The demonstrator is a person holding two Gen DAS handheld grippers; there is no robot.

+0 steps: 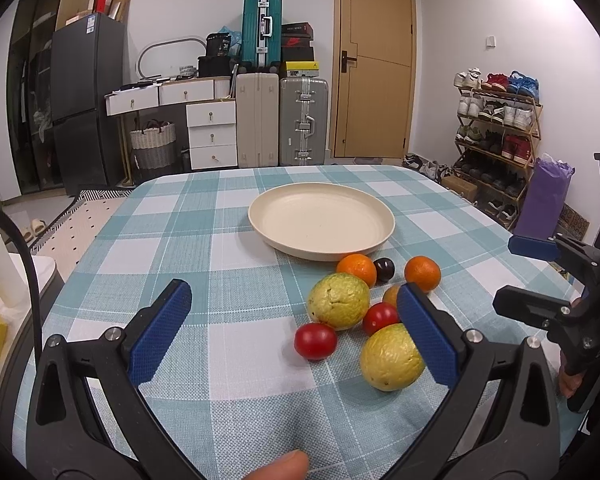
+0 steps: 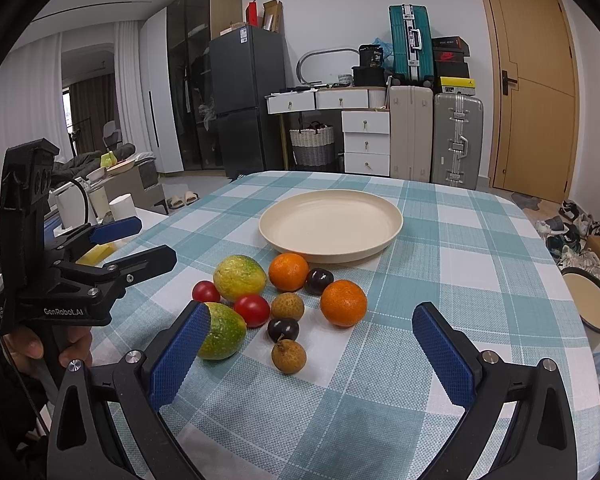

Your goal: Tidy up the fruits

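Left gripper (image 1: 294, 330): fingers spread wide, nothing between them, held low over the checked tablecloth (image 1: 220, 248). In the right wrist view it appears at the far left edge, held by a hand (image 2: 40, 350).

Fruit cluster, right wrist view, left to right: small tomato (image 2: 205, 291); near yellow-green fruit (image 2: 222, 336), partly behind the right gripper's left pad; far yellow-green fruit (image 2: 240, 277); second tomato (image 2: 252, 310), touching the near green fruit; brown longan (image 2: 287, 306); dark plum (image 2: 283, 329) just in front of it; another longan (image 2: 288, 356) nearest the camera; orange (image 2: 288, 271); second plum (image 2: 319, 281); second orange (image 2: 343, 303). All lie on the cloth, none on the plate.

Cream plate (image 2: 392, 216): empty, just beyond the cluster, at table centre.

Right gripper (image 2: 311, 334): fingers released, wide apart, gripping nothing. The left pad seems to sit in front of the near green fruit rather than on it; contact cannot be confirmed from this angle.
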